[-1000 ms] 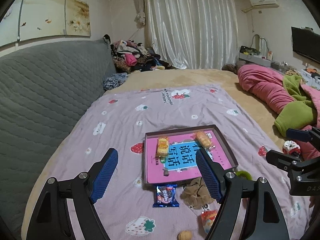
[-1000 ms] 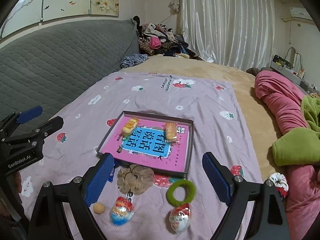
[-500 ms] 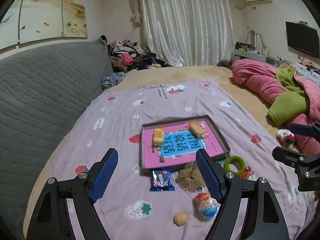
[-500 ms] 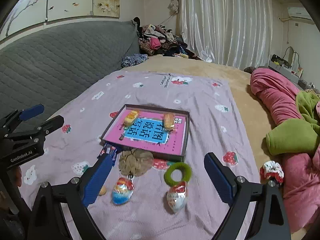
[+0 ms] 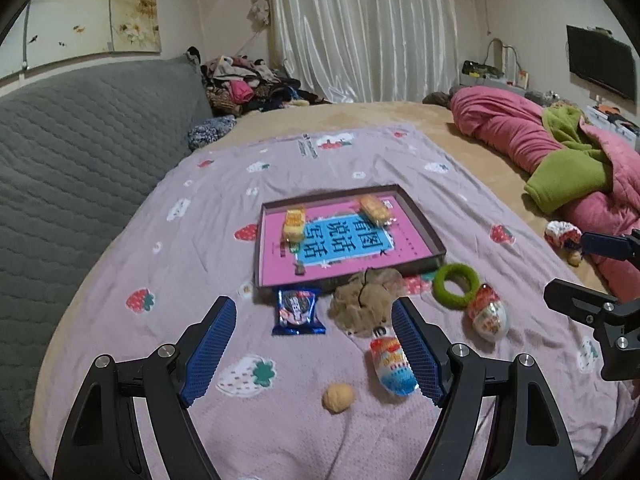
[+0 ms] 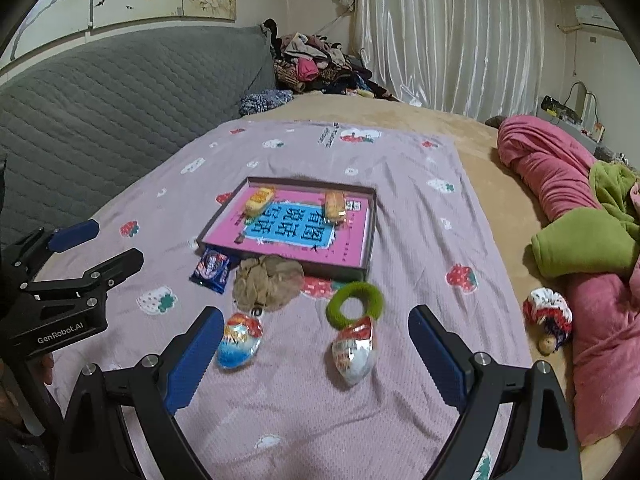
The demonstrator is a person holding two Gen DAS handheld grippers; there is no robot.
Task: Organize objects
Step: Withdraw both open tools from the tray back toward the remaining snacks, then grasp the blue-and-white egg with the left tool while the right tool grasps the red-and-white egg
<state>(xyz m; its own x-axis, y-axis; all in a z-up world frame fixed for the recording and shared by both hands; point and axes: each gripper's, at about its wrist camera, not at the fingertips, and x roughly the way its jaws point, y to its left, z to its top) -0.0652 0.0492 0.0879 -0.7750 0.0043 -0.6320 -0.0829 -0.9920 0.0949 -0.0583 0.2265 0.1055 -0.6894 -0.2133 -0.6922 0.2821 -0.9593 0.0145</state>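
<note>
A shallow box (image 5: 434, 246) (image 6: 370, 232) with a pink and blue book in it holds two wrapped cakes (image 5: 294, 224) (image 5: 374, 210) on the purple sheet. In front of it lie a blue biscuit pack (image 5: 298, 312) (image 6: 211, 266), a brown scrunchie (image 5: 366, 304) (image 6: 266, 278), a green hair ring (image 5: 456, 284) (image 6: 354, 300), two foil eggs (image 5: 390, 364) (image 5: 488, 318) (image 6: 239, 346) (image 6: 354, 354) and a small walnut (image 5: 338, 398). My left gripper (image 5: 314, 350) is open and empty above the pack. My right gripper (image 6: 316, 352) is open and empty above the eggs.
A grey quilted headboard (image 5: 72, 152) runs along the left. Pink and green bedding (image 5: 560, 160) is heaped at the right, with a red-white scrunchie (image 6: 548, 310) and another walnut (image 6: 546, 346) beside it. Clothes (image 5: 248, 84) are piled at the far end.
Both grippers have drawn back from the box towards the near edge of the bed, so the eggs, ring and walnut now show in front of them. Both stay open.
</note>
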